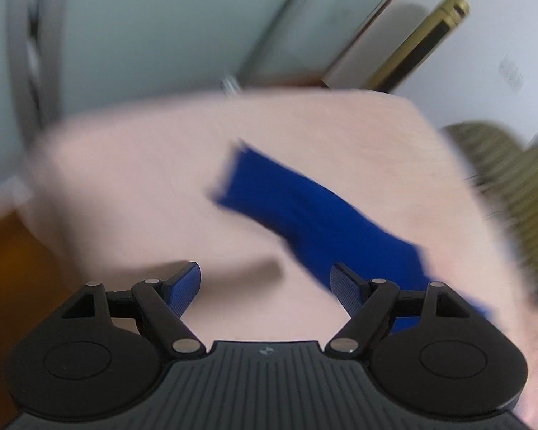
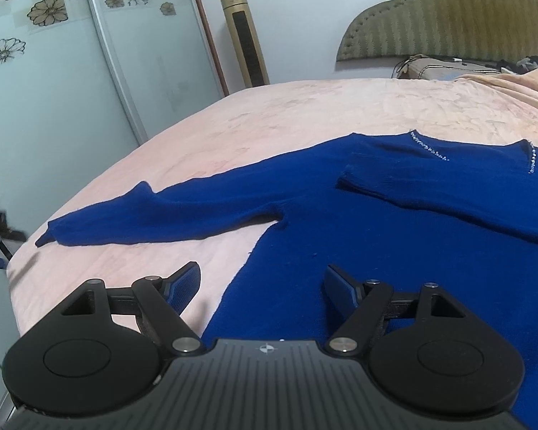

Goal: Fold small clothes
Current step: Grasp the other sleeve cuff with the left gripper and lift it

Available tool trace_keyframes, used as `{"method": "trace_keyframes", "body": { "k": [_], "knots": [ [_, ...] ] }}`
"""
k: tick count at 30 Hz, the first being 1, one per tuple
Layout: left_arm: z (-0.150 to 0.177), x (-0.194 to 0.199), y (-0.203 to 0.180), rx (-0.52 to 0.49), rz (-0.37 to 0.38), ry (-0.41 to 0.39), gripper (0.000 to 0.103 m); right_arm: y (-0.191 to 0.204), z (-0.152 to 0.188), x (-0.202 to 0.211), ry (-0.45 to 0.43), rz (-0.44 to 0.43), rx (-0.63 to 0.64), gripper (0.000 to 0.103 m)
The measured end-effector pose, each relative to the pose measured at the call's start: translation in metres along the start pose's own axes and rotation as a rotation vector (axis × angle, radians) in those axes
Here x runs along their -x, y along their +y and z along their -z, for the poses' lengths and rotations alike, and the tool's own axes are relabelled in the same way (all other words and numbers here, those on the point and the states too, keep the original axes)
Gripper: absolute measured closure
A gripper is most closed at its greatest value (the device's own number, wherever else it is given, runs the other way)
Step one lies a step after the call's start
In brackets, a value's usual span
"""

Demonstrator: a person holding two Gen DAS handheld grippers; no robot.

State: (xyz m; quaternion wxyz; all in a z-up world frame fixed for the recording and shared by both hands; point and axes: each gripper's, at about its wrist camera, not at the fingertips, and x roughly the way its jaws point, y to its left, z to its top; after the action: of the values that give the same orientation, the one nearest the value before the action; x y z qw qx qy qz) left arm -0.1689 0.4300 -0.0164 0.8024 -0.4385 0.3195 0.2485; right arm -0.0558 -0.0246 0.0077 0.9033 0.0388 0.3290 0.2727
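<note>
A royal blue sweater (image 2: 394, 222) with a beaded V-neck lies flat on the pink bedspread (image 2: 269, 118). One sleeve (image 2: 168, 211) stretches out to the left; the other sleeve (image 2: 412, 193) is folded across the chest. My right gripper (image 2: 263, 283) is open and empty, low over the sweater's left side edge. In the blurred left wrist view, the outstretched sleeve (image 1: 305, 211) runs diagonally on the bedspread (image 1: 143, 186). My left gripper (image 1: 265, 283) is open and empty, just short of that sleeve.
A gold tower fan (image 2: 244, 36) stands by the wall past the bed. A mirrored wardrobe door (image 2: 53, 71) with flower prints is on the left. An olive headboard (image 2: 448, 14) and pillows are at the far right. The bed's left edge (image 2: 21, 251) drops to the floor.
</note>
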Motion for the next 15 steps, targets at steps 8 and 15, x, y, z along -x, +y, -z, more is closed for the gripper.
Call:
{"method": "trace_keyframes", "body": {
  "k": [8, 15],
  "knots": [
    [-0.008, -0.029, 0.011, 0.285, 0.079, -0.224, 0.024, -0.008, 0.004, 0.005, -0.003, 0.028, -0.023, 0.016],
    [-0.018, -0.045, 0.015, 0.372, 0.076, -0.159, 0.097, -0.014, 0.008, 0.005, 0.0, 0.02, -0.038, 0.015]
  ]
}}
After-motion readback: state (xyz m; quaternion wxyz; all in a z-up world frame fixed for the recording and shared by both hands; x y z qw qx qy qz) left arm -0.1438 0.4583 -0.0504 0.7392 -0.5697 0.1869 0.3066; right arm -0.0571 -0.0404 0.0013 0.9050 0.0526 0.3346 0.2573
